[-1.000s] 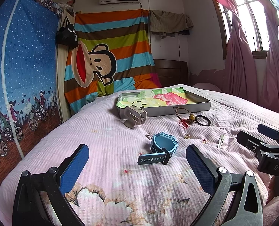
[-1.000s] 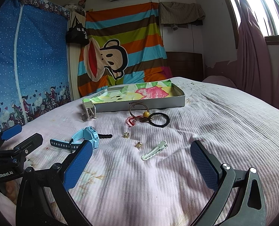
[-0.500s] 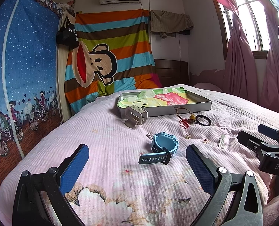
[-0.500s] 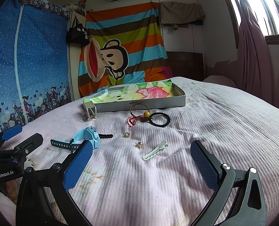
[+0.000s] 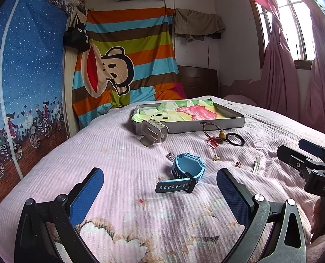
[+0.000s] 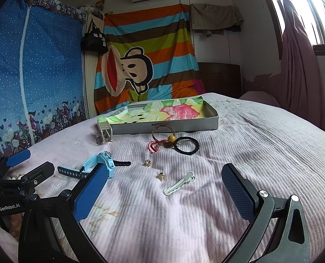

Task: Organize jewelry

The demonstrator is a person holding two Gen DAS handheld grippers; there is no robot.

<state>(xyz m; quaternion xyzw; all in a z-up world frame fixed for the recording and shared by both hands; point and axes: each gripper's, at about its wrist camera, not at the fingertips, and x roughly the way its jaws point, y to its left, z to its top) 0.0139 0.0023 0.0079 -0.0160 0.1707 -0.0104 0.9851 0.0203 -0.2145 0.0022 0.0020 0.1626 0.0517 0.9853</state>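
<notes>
Your grey tray holds only a bright patterned cloth. Before it on the pink bed lie one blue watch, two hair ties, one white clip and two small gold studs. Your left tongs and right tongs hover spread, empty. A striped monkey blanket hangs behind.

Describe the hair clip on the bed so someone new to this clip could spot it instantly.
Start at the grey tray on the pink bedspread and come toward the camera past the black hair tie. The hair clip lies flat beyond the open right gripper. Unlike the tiny gold earrings beside it, it is long, slim and silvery-white.
</notes>
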